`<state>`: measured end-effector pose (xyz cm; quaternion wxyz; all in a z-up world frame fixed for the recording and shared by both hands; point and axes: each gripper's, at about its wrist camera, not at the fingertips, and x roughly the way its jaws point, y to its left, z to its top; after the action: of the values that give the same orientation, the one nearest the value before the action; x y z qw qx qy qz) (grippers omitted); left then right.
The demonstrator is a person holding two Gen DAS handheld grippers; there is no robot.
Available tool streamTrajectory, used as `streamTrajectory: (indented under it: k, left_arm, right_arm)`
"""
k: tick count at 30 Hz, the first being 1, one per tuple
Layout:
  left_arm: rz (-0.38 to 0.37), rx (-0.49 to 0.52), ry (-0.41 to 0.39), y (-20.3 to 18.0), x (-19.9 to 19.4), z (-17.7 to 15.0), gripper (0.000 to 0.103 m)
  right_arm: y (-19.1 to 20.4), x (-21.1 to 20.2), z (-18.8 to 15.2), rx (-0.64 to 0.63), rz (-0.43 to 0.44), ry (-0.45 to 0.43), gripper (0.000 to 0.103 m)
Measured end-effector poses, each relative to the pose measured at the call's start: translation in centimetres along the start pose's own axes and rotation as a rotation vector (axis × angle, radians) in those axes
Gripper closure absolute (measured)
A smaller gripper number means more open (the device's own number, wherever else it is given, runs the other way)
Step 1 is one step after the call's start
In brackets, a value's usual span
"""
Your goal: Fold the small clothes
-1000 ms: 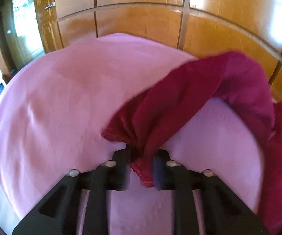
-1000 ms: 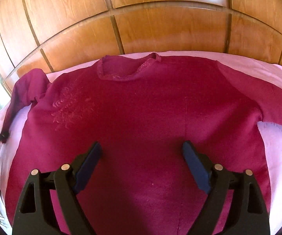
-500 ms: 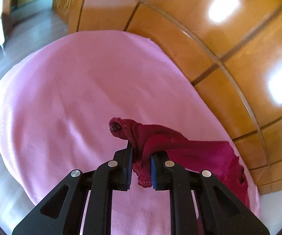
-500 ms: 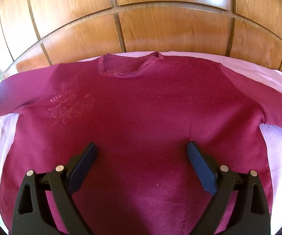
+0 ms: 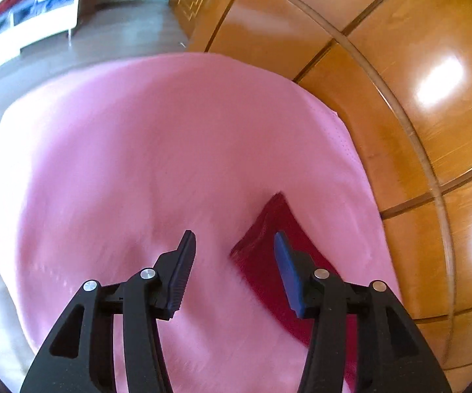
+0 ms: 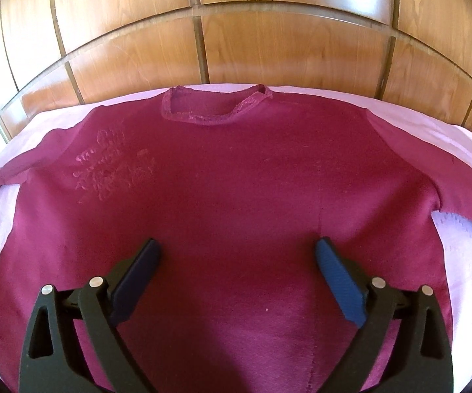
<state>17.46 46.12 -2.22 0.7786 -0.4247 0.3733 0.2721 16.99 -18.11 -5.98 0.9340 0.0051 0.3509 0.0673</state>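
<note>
Sweater [image 6: 229,196] lies flat, front up, on pink bed cover [image 5: 137,163], collar away, sleeves out L/R. Left gripper [image 5: 234,255]: jaws just opening, empty, left cuff [image 5: 268,229] directly beneath. Right gripper [image 6: 237,262]: jaws wide, empty, over hem centre.

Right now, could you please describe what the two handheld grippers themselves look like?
Both are alike. The left gripper and right gripper each have two matte black plastic arms with triangular cut-outs and round silver rivets at the joints. Their fingers end in flat ribbed pads, dark blue where light strikes them. No cables, markings, hands or sleeves show.
</note>
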Motion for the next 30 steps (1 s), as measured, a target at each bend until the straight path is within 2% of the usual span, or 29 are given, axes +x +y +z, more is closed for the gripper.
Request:
streamTrajectory:
  k: [4,7,11,12,13,14,16,17,19,23,25,26,28,29,30]
  left_arm:
    - [-0.135,-0.004,0.068,0.8,1.4,-3.3,0.055]
    - [-0.155,0.011,0.082,0.1,3.1,-4.7,0.055]
    - [-0.176,-0.004,0.027,-1.4,4.6,-4.6,0.055]
    - [-0.176,0.002,0.021,-1.8,4.9,-4.4,0.079]
    - [-0.178,0.016,0.024,-2.1,5.1,-4.2,0.096]
    - [-0.174,0.026,0.014,-2.5,4.9,-4.0,0.097]
    - [-0.218,0.027,-0.06,-2.5,2.8,-3.3,0.097]
    - [-0.222,0.049,-0.117,-2.7,1.4,-3.1,0.097]
    - [-0.197,0.073,-0.149,-2.5,0.5,-3.2,0.097]
    - [-0.004,0.134,-0.094,-2.5,3.3,-4.8,0.097]
    - [0.028,0.124,-0.059,-2.2,4.5,-5.5,0.097]
    - [0.032,0.126,-0.069,-2.1,4.2,-6.0,0.095]
    - [0.007,0.155,-0.062,-2.4,3.1,-7.2,0.078]
    - [-0.047,0.172,-0.056,-2.9,2.2,-8.2,0.067]
    - [-0.094,0.201,-0.049,-3.4,1.3,-9.3,0.065]
  right_arm:
    - [0.1,0.0,0.1,-0.004,-0.006,0.002,0.006]
    - [0.2,0.1,0.1,-0.011,-0.014,0.004,0.005]
    - [0.4,0.1,0.1,-0.015,-0.026,0.007,0.005]
    - [0.4,0.2,0.1,-0.016,-0.029,0.007,0.005]
    - [0.5,0.2,0.1,-0.017,-0.033,0.008,0.005]
    - [0.5,0.2,0.1,-0.018,-0.034,0.008,0.004]
    - [0.5,0.2,0.2,-0.018,-0.033,0.008,0.004]
    - [0.5,0.2,0.2,-0.018,-0.033,0.009,0.004]
    - [0.5,0.3,0.2,-0.02,-0.036,0.01,0.004]
    - [0.4,0.4,0.2,-0.018,-0.031,0.009,0.003]
    - [0.3,0.4,0.2,-0.017,-0.029,0.008,0.003]
    - [0.3,0.3,0.2,-0.016,-0.028,0.008,0.003]
    - [0.2,0.3,0.2,-0.012,-0.021,0.006,0.003]
    - [0.2,0.3,0.2,-0.011,-0.019,0.006,0.003]
    - [0.2,0.3,0.2,-0.01,-0.018,0.006,0.003]
